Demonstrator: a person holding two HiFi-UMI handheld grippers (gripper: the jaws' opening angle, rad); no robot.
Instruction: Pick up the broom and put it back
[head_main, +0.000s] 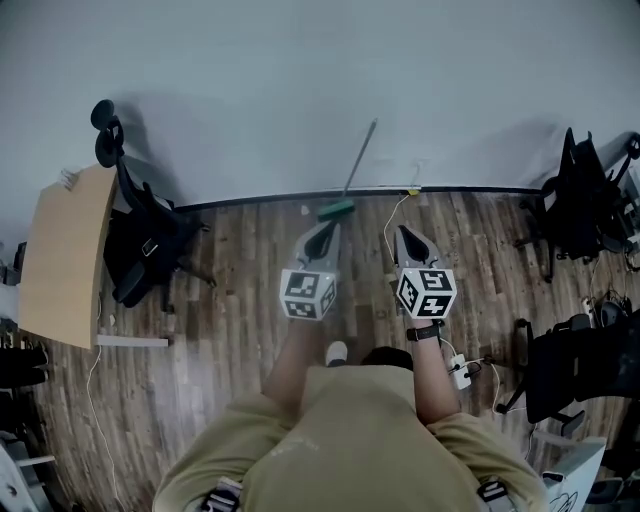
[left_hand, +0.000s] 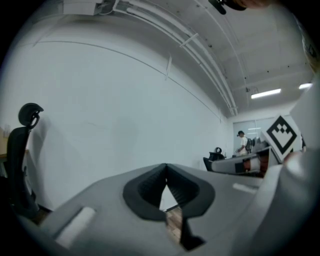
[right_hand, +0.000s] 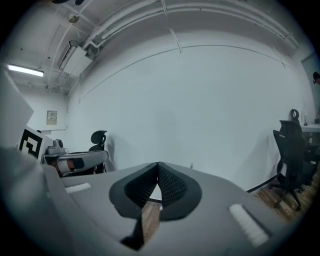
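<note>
1. Broom (head_main: 337, 211) leans against the white wall (head_main: 300, 80), green head down on the wood floor (head_main: 230, 260), just ahead of both tools.
2. Left hand-held gripper (head_main: 326, 230): jaws pressed together, nothing between them.
3. Right hand-held gripper (head_main: 404, 233): jaws together too, empty.

Cut off, covered, tiny
Head view: the wooden desk (head_main: 60, 250) runs off the left edge and a black chair (head_main: 590, 200) off the right. The person's torso (head_main: 350, 440) hides the floor (head_main: 230, 330) beneath. The broom (head_main: 338, 211) is too small to show bristles. Left gripper view: a far-off person (left_hand: 243, 142) is too small to make out.
</note>
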